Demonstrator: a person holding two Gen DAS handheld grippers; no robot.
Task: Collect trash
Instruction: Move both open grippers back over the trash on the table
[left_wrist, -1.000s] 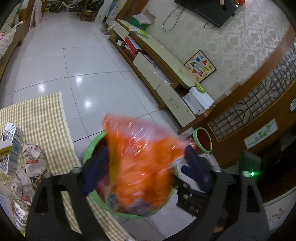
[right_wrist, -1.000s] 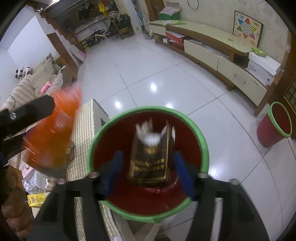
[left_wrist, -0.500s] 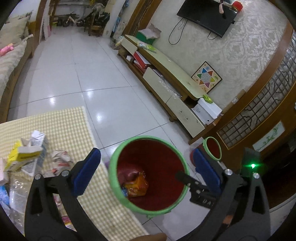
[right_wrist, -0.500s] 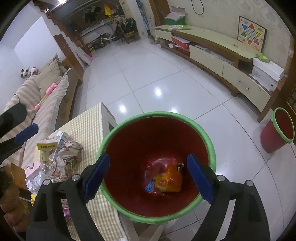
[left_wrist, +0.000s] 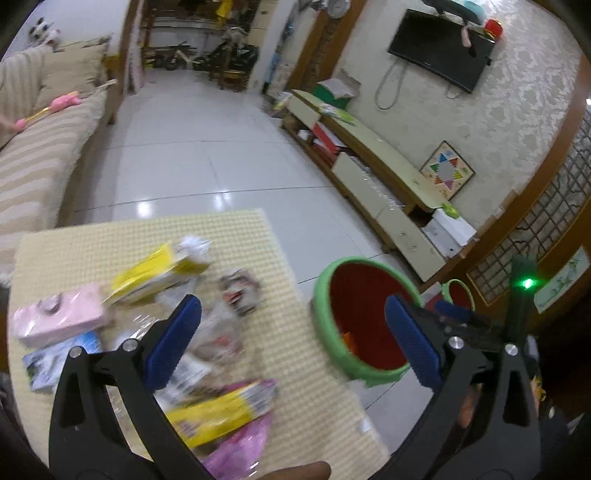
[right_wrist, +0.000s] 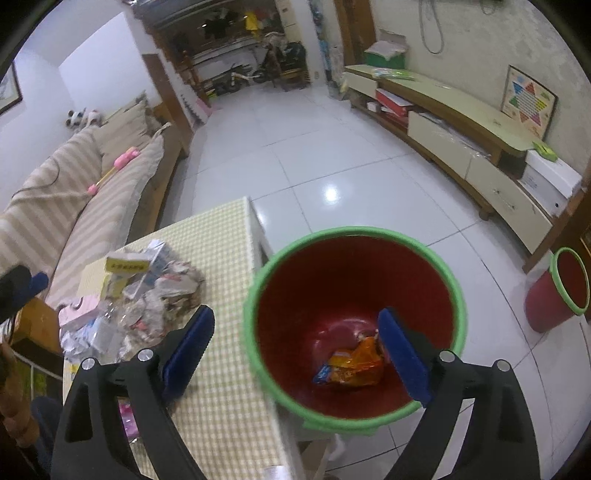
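The trash pile (left_wrist: 192, 317) lies on the table (left_wrist: 295, 354) directly under and ahead of the left tool (left_wrist: 291, 339), which gapes empty. The right tool (right_wrist: 295, 354), empty and opening, hangs farther off, straddling the bin (right_wrist: 351, 421) rim.

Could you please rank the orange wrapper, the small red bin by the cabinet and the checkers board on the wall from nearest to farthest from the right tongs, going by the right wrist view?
1. The orange wrapper, in the bottom of the big red bin, just ahead of the right tongs.
2. The small red bin, on the floor, far right.
3. The checkers board, on the wall, upper right.
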